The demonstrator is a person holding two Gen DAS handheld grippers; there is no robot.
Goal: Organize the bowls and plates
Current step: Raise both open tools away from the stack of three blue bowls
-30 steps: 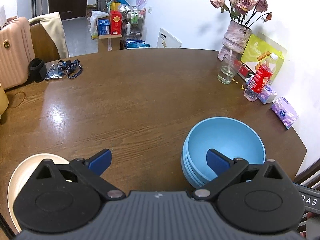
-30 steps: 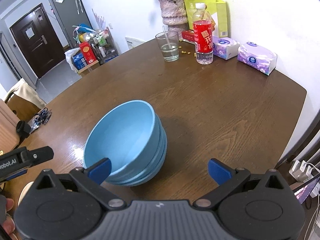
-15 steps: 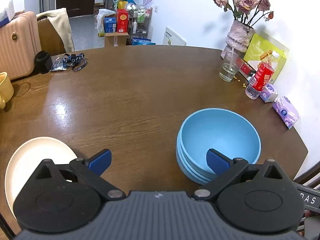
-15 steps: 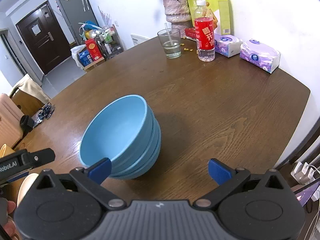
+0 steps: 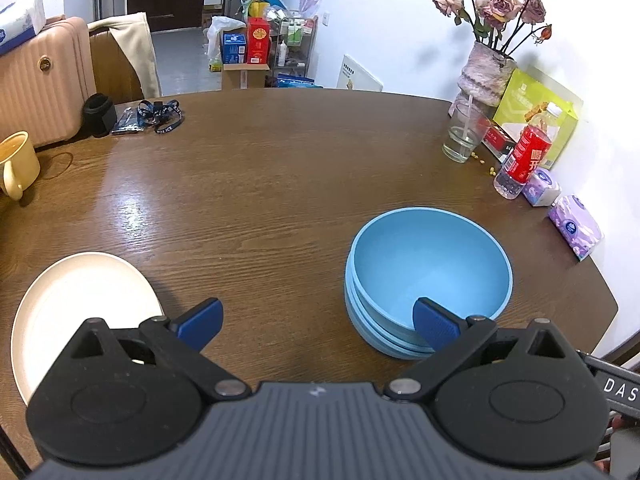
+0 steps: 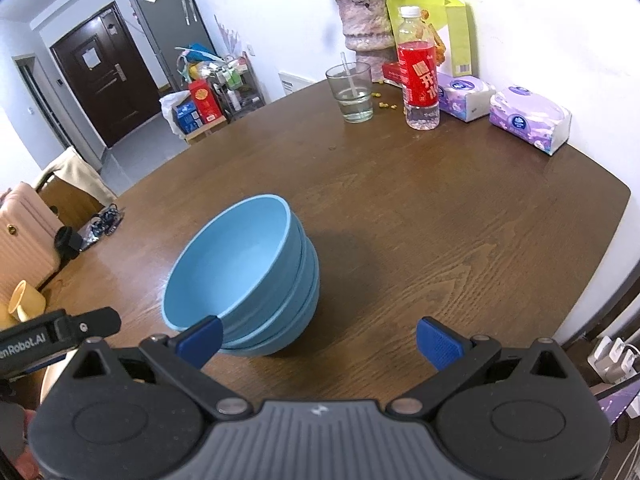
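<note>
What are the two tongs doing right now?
Left tongs: open, holding nothing.
Right tongs: open, holding nothing, beside the blue bowls.

Both tools looked alike. The left tongs (image 5: 316, 320) and right tongs (image 6: 318, 338) each had a ribbed dark grey body with a small white mark at its front edge, two black round-lobed arms with triangular cut-outs, silver pivot screws, and blue textured pads (image 5: 434, 322). White lettering, partly cut off, ran along the black side bars.
</note>
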